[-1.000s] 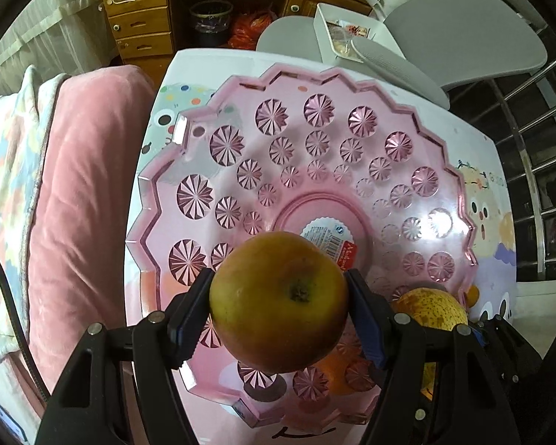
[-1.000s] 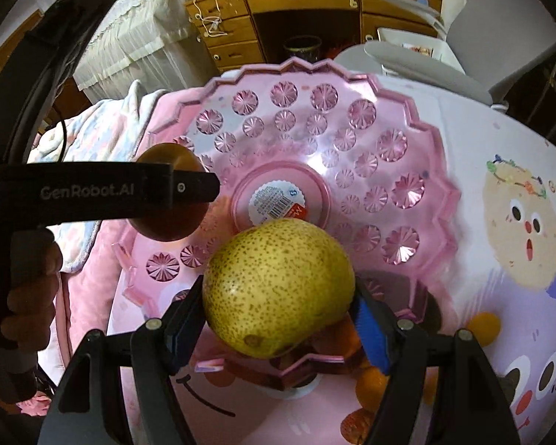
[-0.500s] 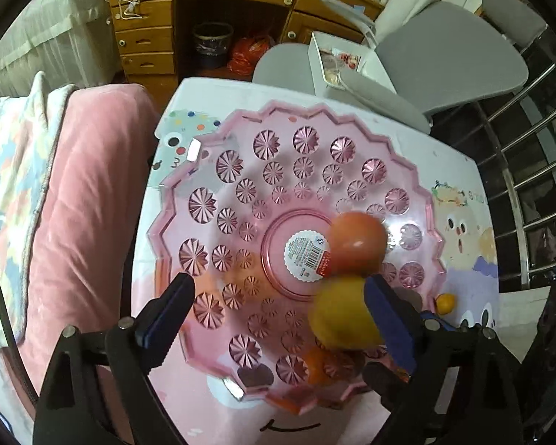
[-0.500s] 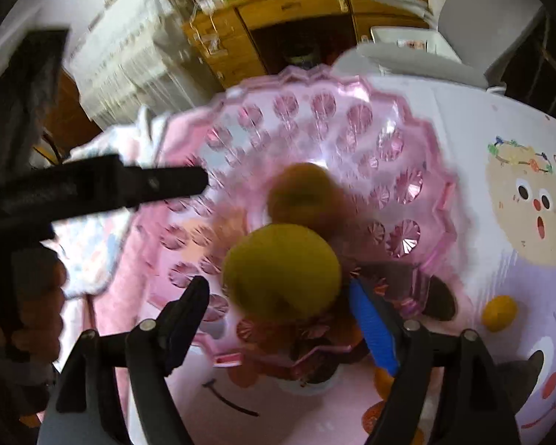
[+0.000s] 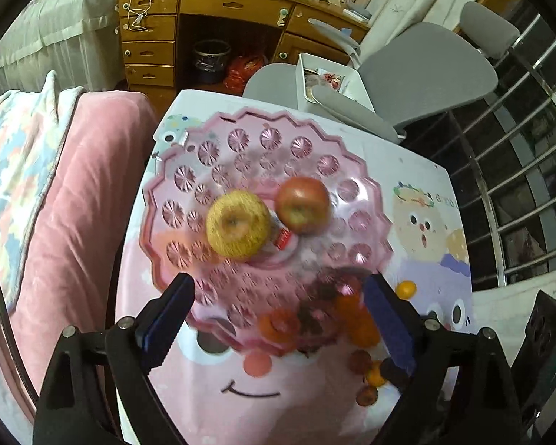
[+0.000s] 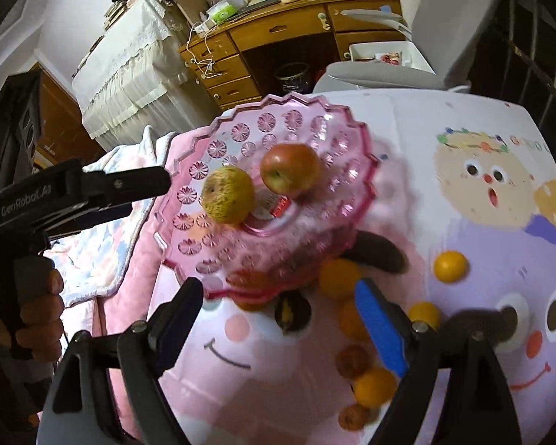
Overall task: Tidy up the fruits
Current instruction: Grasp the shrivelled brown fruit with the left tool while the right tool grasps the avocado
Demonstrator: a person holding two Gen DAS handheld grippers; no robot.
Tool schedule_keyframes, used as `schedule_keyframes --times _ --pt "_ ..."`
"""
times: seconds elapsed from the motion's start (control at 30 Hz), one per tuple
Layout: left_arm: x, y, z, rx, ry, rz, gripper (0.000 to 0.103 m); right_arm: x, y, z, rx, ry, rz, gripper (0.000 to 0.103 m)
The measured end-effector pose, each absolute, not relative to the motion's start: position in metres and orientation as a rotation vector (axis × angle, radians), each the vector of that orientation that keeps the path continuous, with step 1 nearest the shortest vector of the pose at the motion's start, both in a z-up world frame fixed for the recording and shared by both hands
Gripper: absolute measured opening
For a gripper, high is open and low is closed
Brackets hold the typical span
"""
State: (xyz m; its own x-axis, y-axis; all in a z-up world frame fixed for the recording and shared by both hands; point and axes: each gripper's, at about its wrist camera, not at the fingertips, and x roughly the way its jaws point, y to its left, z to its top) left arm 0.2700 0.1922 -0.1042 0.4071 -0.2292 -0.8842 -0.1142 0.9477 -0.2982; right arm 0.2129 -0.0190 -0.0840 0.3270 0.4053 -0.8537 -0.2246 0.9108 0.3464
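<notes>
Now at rest side by side near the middle of the pink scalloped fruit plate (image 5: 348, 170): yellow pear (image 5: 238, 224) on the left, red apple (image 5: 303, 204) just right of it and a little farther, close beside each other or barely touching, no longer clamped as they were a second ago. Dropped from the claws and rolled to the plate's centre over the label. Left claw (image 5: 278, 319) wide open and empty, pulled back above the plate's near rim; right claw (image 6: 280, 320) likewise empty, jaws apart, nothing between them. Seen from the right wrist, left claw's black arm at the far left, gripped by a hand (image 6: 37, 319). Still loose on the cartoon-printed table (image 6: 463, 141), near and right of the plate: several small oranges (image 6: 450, 266), a few brownish round fruits, and a dark one (image 6: 293, 313) tucked under the plate's edge. Two large fruits placed, then; by the look of it, small ones next. Beyond, left: pink blanket (image 5: 74, 204); far: wooden desk (image 5: 218, 3), grey chair (image 5: 426, 70).
</notes>
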Motion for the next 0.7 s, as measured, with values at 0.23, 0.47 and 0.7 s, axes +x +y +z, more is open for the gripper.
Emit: schedule_keyframes --times 0.23,0.47,0.7 --pt "0.233 0.158 -0.096 -0.342 1.168 -0.053 0.092 0.195 -0.070 -0.077 0.246 1.196 0.403 0.085" --pt "0.203 0.127 -0.096 -0.371 1.187 -0.014 0.092 0.186 -0.117 -0.081 0.304 1.246 0.389 0.085" --pt "0.179 0.095 -0.108 -0.392 1.231 0.016 0.092 0.184 -0.152 -0.094 0.347 1.311 0.386 0.085"
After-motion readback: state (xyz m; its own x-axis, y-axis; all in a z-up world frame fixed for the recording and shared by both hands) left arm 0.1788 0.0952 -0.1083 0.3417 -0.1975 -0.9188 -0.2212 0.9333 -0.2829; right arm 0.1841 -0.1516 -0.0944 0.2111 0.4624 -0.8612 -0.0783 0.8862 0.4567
